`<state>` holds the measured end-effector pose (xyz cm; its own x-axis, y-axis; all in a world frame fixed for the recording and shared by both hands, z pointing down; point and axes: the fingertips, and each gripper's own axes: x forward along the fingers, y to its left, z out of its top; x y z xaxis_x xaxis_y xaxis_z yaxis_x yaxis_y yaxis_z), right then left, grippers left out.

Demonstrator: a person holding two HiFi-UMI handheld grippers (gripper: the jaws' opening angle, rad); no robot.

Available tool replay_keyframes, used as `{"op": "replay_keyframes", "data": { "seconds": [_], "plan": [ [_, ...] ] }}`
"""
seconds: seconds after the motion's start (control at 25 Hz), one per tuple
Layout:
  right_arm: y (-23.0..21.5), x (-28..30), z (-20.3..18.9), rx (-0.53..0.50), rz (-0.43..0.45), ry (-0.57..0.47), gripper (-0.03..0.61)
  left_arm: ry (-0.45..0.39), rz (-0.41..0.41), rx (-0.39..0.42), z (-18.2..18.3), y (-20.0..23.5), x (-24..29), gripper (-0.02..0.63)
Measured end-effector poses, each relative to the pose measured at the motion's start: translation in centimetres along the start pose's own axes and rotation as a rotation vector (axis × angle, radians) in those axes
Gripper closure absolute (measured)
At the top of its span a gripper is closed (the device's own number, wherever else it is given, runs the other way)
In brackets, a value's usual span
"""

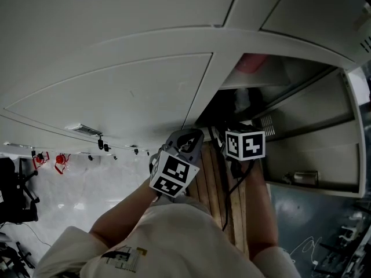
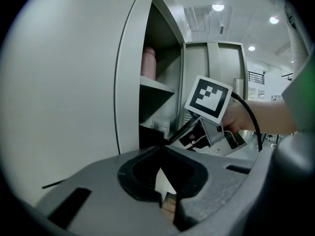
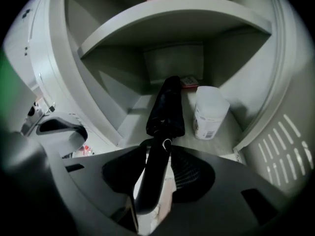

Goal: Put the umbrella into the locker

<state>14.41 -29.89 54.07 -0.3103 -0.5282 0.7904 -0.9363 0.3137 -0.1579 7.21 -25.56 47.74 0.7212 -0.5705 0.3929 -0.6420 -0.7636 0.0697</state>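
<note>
The black folded umbrella (image 3: 166,107) lies on the floor of the open locker compartment (image 3: 142,107), tip toward the back wall. Its handle (image 3: 152,181) sticks out toward me and runs between the jaws of my right gripper (image 3: 160,151). The jaws stand open, with a gap showing beside the handle on the right. In the head view the right gripper's marker cube (image 1: 245,145) sits at the locker's mouth. My left gripper (image 2: 161,151) is shut and empty. It hangs just left of the opening, next to a closed locker door (image 2: 64,82).
A white jar (image 3: 209,113) stands right of the umbrella, and a small red box (image 3: 188,81) lies at the back. A pink bottle (image 2: 148,63) stands on the shelf (image 3: 172,21) above. The open vented door (image 3: 290,146) hangs at the right. A wooden bench (image 1: 211,181) lies below.
</note>
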Motion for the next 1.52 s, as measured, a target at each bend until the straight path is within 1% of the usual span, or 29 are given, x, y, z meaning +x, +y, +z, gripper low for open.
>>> {"op": "replay_keyframes", "data": {
  "seconds": [0.16,0.28,0.44,0.48,0.64,0.76,0.84,1.0,1.4,1.52],
  "plan": [
    [0.0,-0.7,-0.4,-0.066,-0.05,-0.006,0.422,0.004,0.0,0.0,-0.1,0.1,0.0,0.607],
    [-0.2,-1.1,-0.9,-0.097,-0.081,0.003,0.398,0.011,0.0,0.003,-0.2,0.1,0.0,0.607],
    [-0.1,-0.6,-1.5,-0.104,-0.082,0.027,0.4,0.012,-0.001,0.001,-0.4,0.2,-0.1,0.607],
    [-0.1,-0.6,-1.6,-0.104,-0.087,0.029,0.422,0.013,-0.001,0.001,-0.4,0.2,-0.1,0.607],
    [-0.6,-0.7,-1.3,-0.06,-0.1,-0.005,0.441,0.016,0.001,-0.001,-0.6,0.5,-0.2,0.607],
    [-1.0,-0.7,-0.8,-0.055,-0.109,-0.019,0.448,0.02,0.006,-0.003,-0.8,0.8,-0.3,0.607],
    [-1.0,-0.3,-0.3,-0.048,-0.1,-0.023,0.448,0.018,0.009,-0.006,-0.8,1.1,-0.3,0.607],
    [-0.5,0.6,1.0,-0.001,-0.066,-0.042,0.448,0.016,0.009,-0.009,-0.6,1.4,-0.2,0.606],
    [0.9,3.4,4.7,0.031,-0.021,-0.066,0.448,0.017,-0.019,-0.005,-0.5,1.1,0.2,0.607],
    [1.1,4.3,5.4,0.022,-0.018,-0.066,0.448,0.016,-0.02,-0.001,-0.5,1.1,0.2,0.607]
  ]
}}
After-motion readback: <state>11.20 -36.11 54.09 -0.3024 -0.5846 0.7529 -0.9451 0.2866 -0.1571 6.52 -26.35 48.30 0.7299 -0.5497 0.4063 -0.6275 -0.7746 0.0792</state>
